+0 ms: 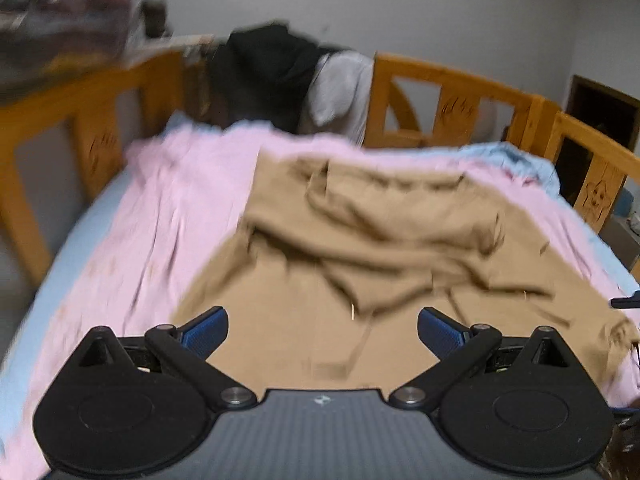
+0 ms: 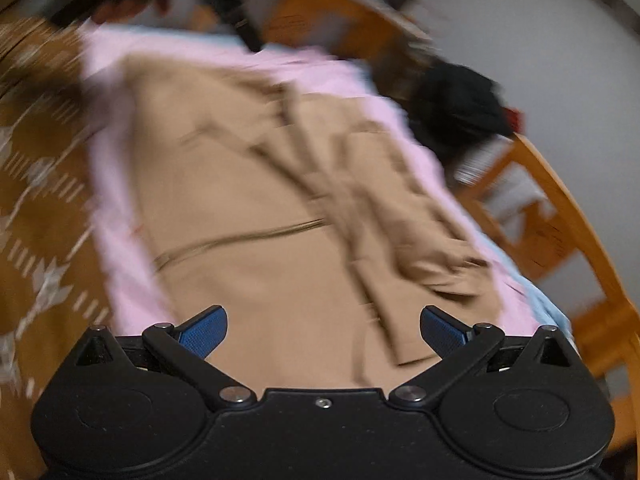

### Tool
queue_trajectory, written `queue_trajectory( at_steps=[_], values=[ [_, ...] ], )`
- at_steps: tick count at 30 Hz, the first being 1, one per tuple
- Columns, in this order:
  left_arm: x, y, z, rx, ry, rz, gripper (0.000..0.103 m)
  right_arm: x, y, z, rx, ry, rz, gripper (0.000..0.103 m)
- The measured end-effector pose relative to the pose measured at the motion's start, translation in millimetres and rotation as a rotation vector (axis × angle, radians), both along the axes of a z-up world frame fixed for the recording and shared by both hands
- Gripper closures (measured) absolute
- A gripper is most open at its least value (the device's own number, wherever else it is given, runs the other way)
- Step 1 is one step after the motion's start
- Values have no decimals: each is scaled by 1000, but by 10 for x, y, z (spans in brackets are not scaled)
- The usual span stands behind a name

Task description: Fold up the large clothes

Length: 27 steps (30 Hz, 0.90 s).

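A large tan garment (image 1: 360,240) lies rumpled on a pink sheet (image 1: 160,216) spread over the bed. In the left wrist view my left gripper (image 1: 322,330) hovers over the garment's near part, jaws wide apart, nothing between the blue pads (image 1: 204,334). The right wrist view is blurred and tilted; it shows the same tan garment (image 2: 248,200) with a sleeve or flap folded across it. My right gripper (image 2: 323,330) stands open above the garment's near edge with nothing between its fingers. A dark tip of the other gripper (image 1: 628,300) shows at the right edge of the left view.
An orange wooden bed rail (image 1: 452,92) runs around the far and side edges. Dark and grey clothes (image 1: 288,76) hang over the far rail. A light blue cover (image 1: 516,160) shows beyond the pink sheet. A brown patterned floor (image 2: 36,216) lies beside the bed.
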<state>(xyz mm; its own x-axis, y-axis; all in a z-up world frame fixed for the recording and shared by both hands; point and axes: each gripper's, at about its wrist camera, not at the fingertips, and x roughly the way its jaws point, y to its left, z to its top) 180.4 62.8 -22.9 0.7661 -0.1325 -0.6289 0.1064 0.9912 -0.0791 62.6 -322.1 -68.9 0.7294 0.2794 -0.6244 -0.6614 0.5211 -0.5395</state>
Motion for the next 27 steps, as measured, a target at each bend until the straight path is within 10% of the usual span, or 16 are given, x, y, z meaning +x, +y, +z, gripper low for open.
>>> queue_trajectory(
  at_steps=[5,17,23,27],
  values=[
    [-277,-127,-202,-8,62,-1,1,-170,9,-488,-179,15,96,6],
    [-469,-698,-392,7,68,-228,1,-224,127,-686,-202,-152,110,17],
    [-594,-813,-424,71,30,-328,1,-330,81,-749,-250,-157,148,50],
    [-605,-836,-446,68,25,-362,1,-238,70,-595,-147,-50,130,91]
  ],
)
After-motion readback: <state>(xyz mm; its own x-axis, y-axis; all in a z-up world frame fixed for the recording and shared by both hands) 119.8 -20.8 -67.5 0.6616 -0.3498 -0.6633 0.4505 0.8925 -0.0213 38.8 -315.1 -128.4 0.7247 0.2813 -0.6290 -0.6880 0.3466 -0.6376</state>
